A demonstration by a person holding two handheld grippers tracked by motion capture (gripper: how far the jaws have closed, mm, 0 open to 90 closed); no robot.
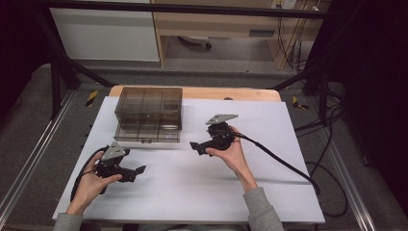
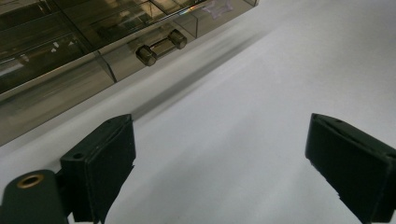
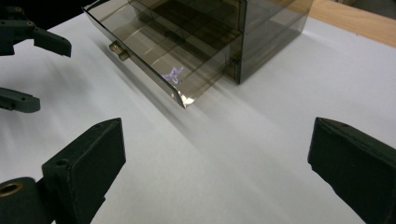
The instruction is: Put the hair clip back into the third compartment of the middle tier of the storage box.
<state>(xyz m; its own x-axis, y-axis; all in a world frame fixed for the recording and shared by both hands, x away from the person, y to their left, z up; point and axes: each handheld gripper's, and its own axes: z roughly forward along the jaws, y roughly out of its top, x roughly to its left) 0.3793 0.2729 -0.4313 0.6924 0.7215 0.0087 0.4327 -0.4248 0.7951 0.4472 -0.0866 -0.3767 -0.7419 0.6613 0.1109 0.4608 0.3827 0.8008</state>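
White sheet (image 1: 192, 192) covers a wooden table (image 1: 250, 93) in a dim lab, cables on the floor at right. At the far left of the sheet sits a smoky clear plastic drawer box (image 1: 149, 103); its bottom drawer (image 1: 148, 132) is pulled out toward the person, front edge running left-right in the high view, small knob handle (image 1: 146, 141) on the front near the middle.

Left gripper (image 1: 139, 170) rests low on the sheet, near-left, jaws spread wide with nothing between them; in the left gripper view the handle (image 2: 161, 47) lies ahead and to the upper left, well apart from the pads.

Right gripper (image 1: 194, 147) is held just right of the drawer's front corner, tips pointing left toward it, jaws released and empty. In the right gripper view the drawer (image 3: 154, 60) front slants away to the upper left, its near corner closest, the handle (image 3: 118, 51) farther along.

Key relation: the handle sits between the two grippers, beyond the left one and to the left of the right one. The right looks a bit nearer to the drawer front, though depth is hard to judge from above. Drawer slides along the near-far axis, so a push shut would go away from the person, square to the front edge.
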